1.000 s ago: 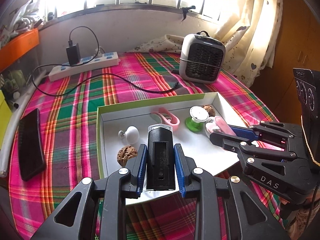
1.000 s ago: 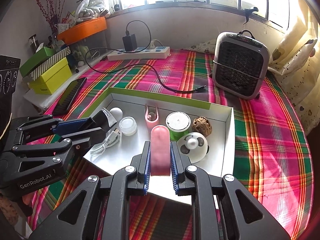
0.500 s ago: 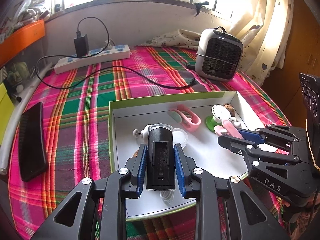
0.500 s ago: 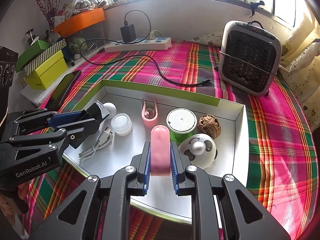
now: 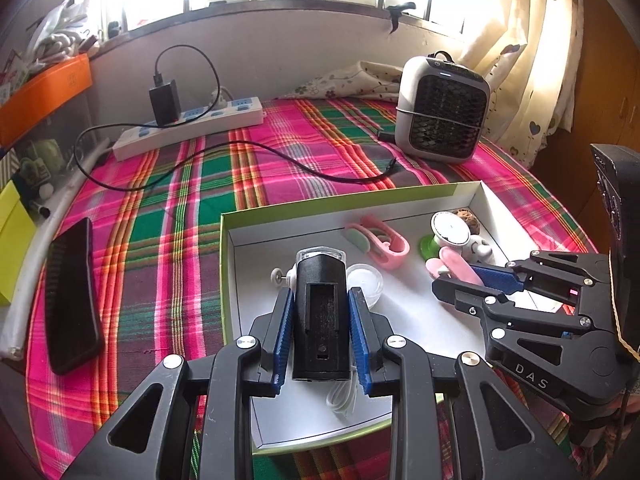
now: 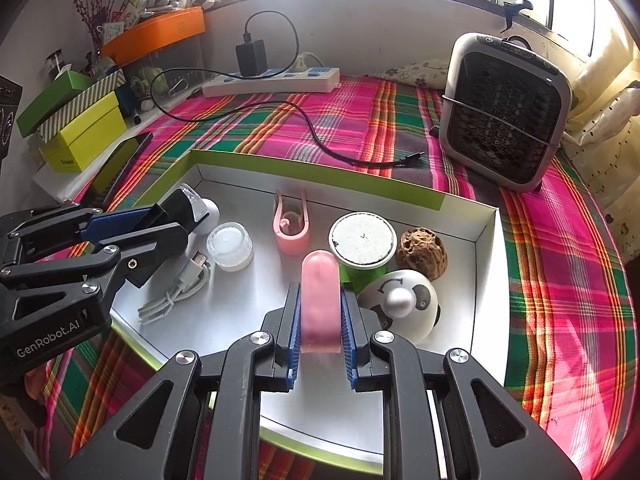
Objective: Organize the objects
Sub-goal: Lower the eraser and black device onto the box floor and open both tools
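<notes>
Pink case [image 6: 320, 300] clamped between jaws.

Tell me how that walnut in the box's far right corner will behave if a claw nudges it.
The walnut looks round, so it would probably roll. Its wrinkled shell suggests it is hard and not slippery. The green-bodied container and box wall beside it would likely stop it soon.

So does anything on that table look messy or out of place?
Mostly tidy. The black charger cable sprawls loose across the plaid cloth, its plug end unconnected near the fan heater. In the box, a white cable lies loosely bunched.
</notes>
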Demonstrator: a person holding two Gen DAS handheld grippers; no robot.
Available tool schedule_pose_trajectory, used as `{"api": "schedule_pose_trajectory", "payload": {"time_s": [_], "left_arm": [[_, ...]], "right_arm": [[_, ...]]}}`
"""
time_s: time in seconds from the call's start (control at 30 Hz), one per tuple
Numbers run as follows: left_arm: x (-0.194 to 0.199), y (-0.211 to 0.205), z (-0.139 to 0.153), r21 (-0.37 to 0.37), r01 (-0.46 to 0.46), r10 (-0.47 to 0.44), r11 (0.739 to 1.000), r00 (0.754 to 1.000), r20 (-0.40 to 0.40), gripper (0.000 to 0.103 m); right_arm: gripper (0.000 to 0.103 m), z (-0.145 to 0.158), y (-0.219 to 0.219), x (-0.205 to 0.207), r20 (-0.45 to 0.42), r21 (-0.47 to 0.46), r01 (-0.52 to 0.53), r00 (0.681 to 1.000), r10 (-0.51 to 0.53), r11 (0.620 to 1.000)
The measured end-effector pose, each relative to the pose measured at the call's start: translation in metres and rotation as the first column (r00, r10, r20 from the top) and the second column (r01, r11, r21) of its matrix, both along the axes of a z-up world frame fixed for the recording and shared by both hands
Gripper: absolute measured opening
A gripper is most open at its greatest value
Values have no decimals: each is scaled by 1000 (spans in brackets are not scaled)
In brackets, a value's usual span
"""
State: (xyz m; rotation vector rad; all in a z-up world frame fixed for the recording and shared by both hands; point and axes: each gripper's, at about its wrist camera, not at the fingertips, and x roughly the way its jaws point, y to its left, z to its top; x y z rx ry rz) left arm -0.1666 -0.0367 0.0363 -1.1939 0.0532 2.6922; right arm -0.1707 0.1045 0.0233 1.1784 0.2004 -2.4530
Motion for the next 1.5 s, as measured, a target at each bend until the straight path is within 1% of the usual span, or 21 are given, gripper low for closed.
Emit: {"api": "schedule_pose_trajectory", "payload": {"time_s": [0.57,0.9,1.23,1.33,1.5], "left_arm": [[1,-1,1,-3,-10,10,1000,1000,-3,25],[1,-3,0,-3,-21,21,1000,1000,-3,31],[1,-3,0,-3,-24,24,1000,1000,-4,32],[1,-4,0,0,-28,28,1000,1000,-2,35],[2,-4,1,6,-28,28,1000,1000,1,36]], "right_arm": [[19,-2,0,0,5,-3,5,1000,-5,1000],[19,-2,1,0,6,-5,10,1000,-10,1000],[19,-3,3,0,4,-7,17,1000,-17,1000],[22,-2,3,0,4,-10,17,1000,-17,1000],[25,0,2,1,-4,-11,18,1000,-18,1000]]}}
